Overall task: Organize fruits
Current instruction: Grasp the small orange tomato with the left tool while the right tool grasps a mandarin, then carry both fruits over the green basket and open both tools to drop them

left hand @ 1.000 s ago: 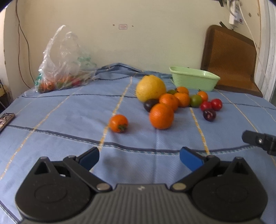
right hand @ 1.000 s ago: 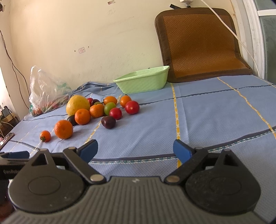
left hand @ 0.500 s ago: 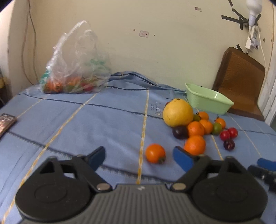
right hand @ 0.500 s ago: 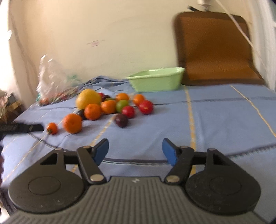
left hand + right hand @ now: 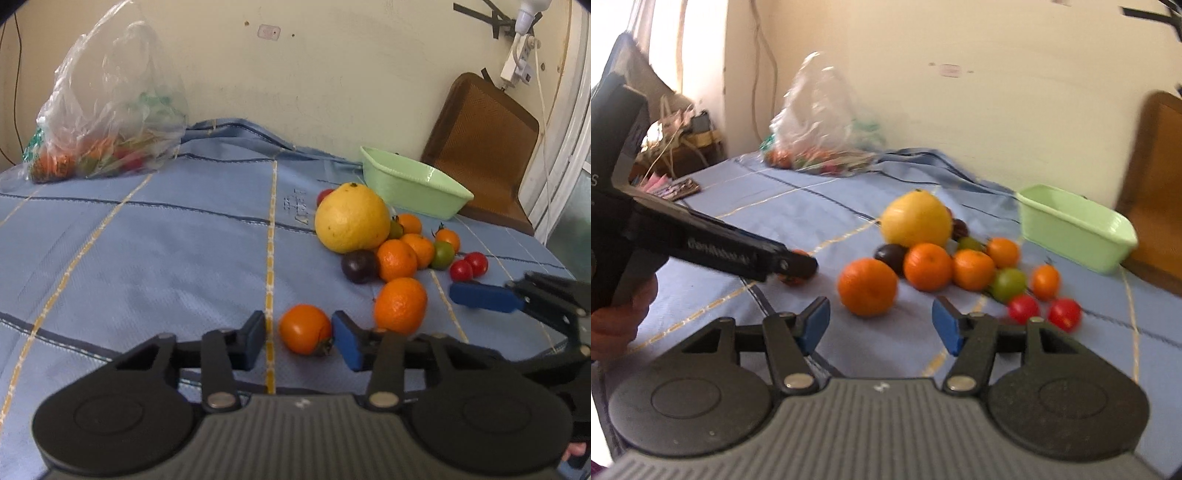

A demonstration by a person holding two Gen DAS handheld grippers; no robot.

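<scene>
On the blue cloth lies a heap of fruit: a big yellow citrus (image 5: 351,218), several oranges, a dark plum (image 5: 358,266), a green tomato (image 5: 442,254) and two red tomatoes (image 5: 469,266). A small orange tomato (image 5: 304,328) lies apart, between the closing jaws of my left gripper (image 5: 299,332). The right pad (image 5: 345,345) is at its skin, while a gap shows beside the left pad. My right gripper (image 5: 881,325) is closing too, and the nearest orange (image 5: 868,291) sits just beyond its fingertips, untouched. It also shows in the left wrist view (image 5: 480,291).
A pale green basin (image 5: 413,184) stands behind the heap, before a brown cushion (image 5: 487,147) leaning on the wall. A clear plastic bag (image 5: 107,110) of produce sits at the back left. A flat dark object (image 5: 679,188) lies near the bed's left edge. A hand (image 5: 620,317) holds the left gripper.
My left gripper came up to the small orange tomato and its jaws narrowed around it. My right gripper swung left toward the oranges, rolled, and its jaws narrowed.
</scene>
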